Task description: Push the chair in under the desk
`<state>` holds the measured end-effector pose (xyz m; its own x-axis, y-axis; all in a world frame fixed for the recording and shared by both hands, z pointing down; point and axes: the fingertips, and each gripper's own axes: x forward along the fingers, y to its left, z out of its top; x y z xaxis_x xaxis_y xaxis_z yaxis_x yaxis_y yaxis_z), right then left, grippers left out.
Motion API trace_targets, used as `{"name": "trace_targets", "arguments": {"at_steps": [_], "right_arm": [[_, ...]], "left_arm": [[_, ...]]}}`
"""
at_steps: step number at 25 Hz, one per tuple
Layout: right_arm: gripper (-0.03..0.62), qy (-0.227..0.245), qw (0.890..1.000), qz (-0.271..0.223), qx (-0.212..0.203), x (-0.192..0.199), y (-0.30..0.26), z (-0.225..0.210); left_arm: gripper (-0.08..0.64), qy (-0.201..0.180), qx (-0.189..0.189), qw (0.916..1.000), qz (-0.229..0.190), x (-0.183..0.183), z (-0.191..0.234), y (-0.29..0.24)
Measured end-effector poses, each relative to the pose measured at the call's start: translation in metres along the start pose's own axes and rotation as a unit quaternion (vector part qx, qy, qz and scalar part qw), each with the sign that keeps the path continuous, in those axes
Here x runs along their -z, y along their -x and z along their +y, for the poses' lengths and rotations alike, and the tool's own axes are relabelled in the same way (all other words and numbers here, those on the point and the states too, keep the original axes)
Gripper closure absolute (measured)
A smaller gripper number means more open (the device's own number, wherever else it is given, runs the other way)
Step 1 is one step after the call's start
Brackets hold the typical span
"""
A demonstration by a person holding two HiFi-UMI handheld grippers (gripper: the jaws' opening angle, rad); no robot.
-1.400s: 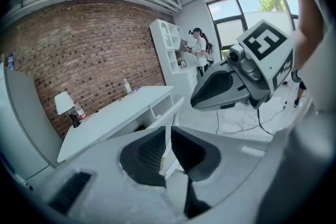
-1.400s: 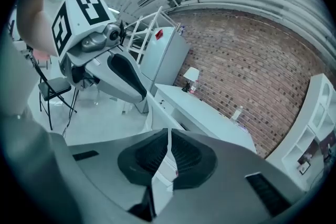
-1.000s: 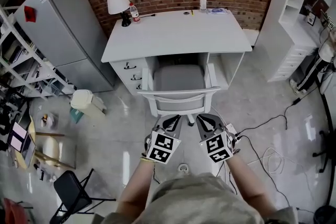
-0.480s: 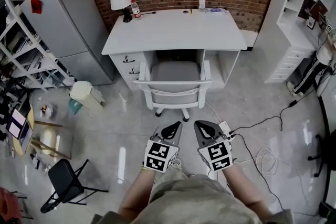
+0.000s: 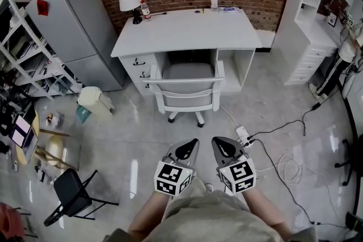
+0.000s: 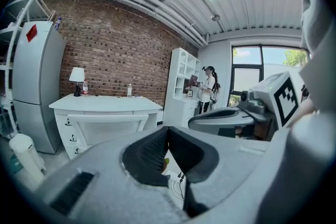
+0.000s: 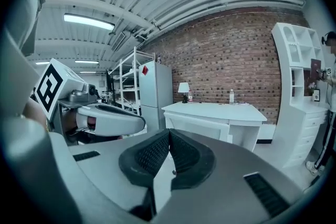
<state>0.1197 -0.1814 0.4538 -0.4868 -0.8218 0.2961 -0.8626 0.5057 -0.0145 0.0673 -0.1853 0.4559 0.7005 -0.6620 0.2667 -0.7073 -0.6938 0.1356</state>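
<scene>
Left hand-held gripper [image 5: 193, 144], right hand-held gripper [image 5: 216, 141], clenched empty, ribbed pads [image 6: 151, 152], padded chair [image 5: 186, 100], flat white desk [image 5: 187, 28]

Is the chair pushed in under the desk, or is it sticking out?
Pushed in. The chair has its seat inside the opening under the desk; only its backrest and wheels show in front.
</scene>
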Motion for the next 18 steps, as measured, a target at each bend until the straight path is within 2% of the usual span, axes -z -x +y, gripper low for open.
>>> {"name": "trace_targets", "arguments": {"at_steps": [6,9,13,18], "right_arm": [[0.584,-0.032,0.999,-0.006,0.008,0.018,0.027,0.014],[0.584,-0.048,0.999,-0.012,0.007,0.023,0.037,0.023],[0.584,-0.052,0.999,-0.011,0.003,0.031,0.048,0.032],[0.583,-0.051,0.999,-0.016,-0.005,0.031,0.054,0.038]], "left_arm": [[0.549,-0.012,0.010,0.9998,-0.012,0.012,-0.025,0.023],[0.549,-0.004,0.014,0.9998,-0.013,0.020,-0.034,0.034],[0.549,0.013,0.018,0.9996,-0.016,0.030,-0.044,0.043],[0.549,0.009,0.018,0.9995,-0.026,0.029,-0.050,0.044]]}}
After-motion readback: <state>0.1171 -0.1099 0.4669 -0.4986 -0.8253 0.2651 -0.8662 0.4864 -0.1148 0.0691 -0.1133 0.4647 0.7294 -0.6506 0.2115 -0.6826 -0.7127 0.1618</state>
